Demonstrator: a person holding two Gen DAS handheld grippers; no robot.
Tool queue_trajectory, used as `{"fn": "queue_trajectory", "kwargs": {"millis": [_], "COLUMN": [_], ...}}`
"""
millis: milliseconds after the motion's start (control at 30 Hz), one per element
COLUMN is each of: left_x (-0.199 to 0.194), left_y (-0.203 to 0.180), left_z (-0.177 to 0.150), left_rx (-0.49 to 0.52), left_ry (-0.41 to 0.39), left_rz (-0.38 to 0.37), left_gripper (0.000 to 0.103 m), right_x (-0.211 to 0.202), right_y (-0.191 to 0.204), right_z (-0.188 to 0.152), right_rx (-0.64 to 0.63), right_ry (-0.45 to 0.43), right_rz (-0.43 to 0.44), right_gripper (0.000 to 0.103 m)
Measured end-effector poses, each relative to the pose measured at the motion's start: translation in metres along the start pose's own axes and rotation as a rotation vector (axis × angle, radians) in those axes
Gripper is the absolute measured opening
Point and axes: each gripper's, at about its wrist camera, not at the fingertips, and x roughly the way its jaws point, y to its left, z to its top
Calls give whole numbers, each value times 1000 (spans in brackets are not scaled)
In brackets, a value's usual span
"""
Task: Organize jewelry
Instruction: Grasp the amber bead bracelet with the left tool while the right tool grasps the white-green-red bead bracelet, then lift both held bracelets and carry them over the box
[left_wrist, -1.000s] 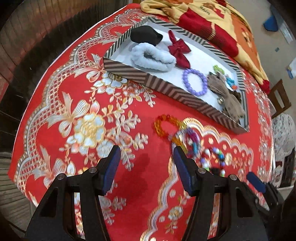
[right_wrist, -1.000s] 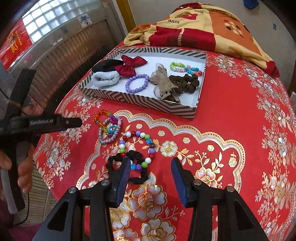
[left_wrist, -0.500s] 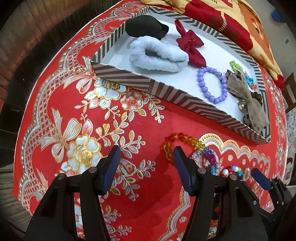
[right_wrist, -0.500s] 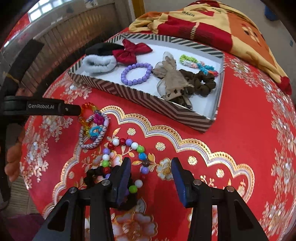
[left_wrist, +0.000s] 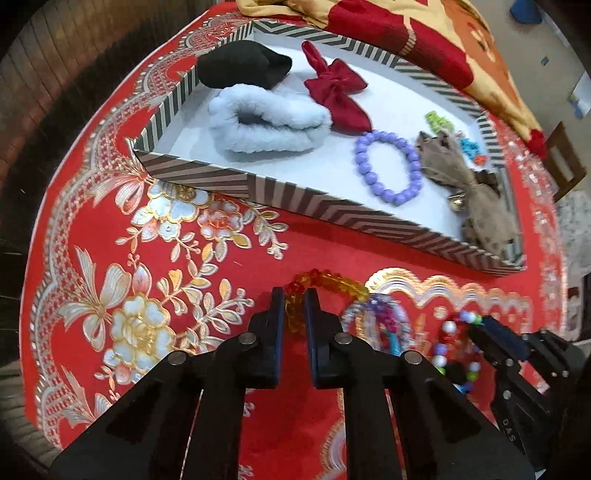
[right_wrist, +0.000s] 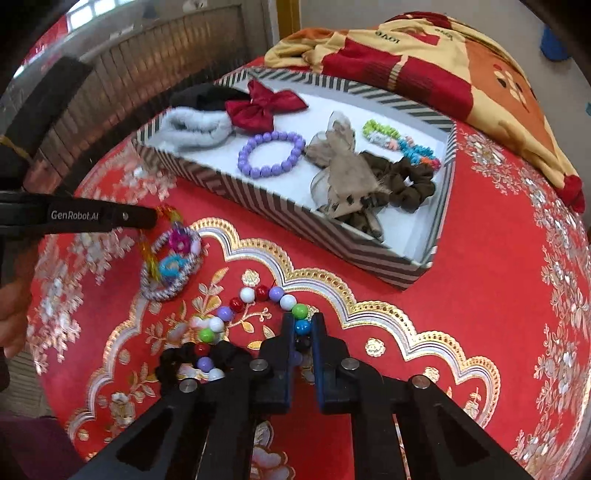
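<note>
Left claw (left_wrist: 294, 295) has just closed, pinching the amber bead bracelet (left_wrist: 325, 279); right claw (right_wrist: 303, 320) pinches the multicolored bead bracelet (right_wrist: 247, 295)

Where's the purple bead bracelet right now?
The purple bead bracelet lies flat inside the striped tray, mid-tray in the right wrist view, between the red bow on its left and the beige bow on its right.

The right gripper (right_wrist: 303, 321) had closed on the bead bracelet (right_wrist: 255, 297), near a black scrunchie (right_wrist: 173, 363); the striped tray (right_wrist: 258, 192) lay beyond.
</note>
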Motion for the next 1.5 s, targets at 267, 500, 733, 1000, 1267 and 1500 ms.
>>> {"fn": "queue_trajectory", "kwargs": {"millis": [267,500,733,1000,1267,1500], "left_x": [-64,-106,-106,-31,6,6], "left_y": [-8,-19,-19,2,-6,-16], "left_z": [4,8,7,-2,2,-3], "left_rx": [29,43,35,-75,-49,32], "left_ry": [-111,-198,-178,-25,3,0], "left_rz": [-74,-89,-80,3,97,97], "left_gripper": [7,6,8,48,48,9], "right_x": [-48,-83,-104,-101,-101,-108], "right_y": [-8,-11,-14,-20,-24,-25], "right_z": [7,15,15,2,-5,-2], "right_rx": [44,54,53,78,96,103], "right_ry": [-106,-181,-222,-189,-181,-204], "right_rz": [39,68,69,75,84,89], "right_gripper": [8,8,8,8,8,8]}}
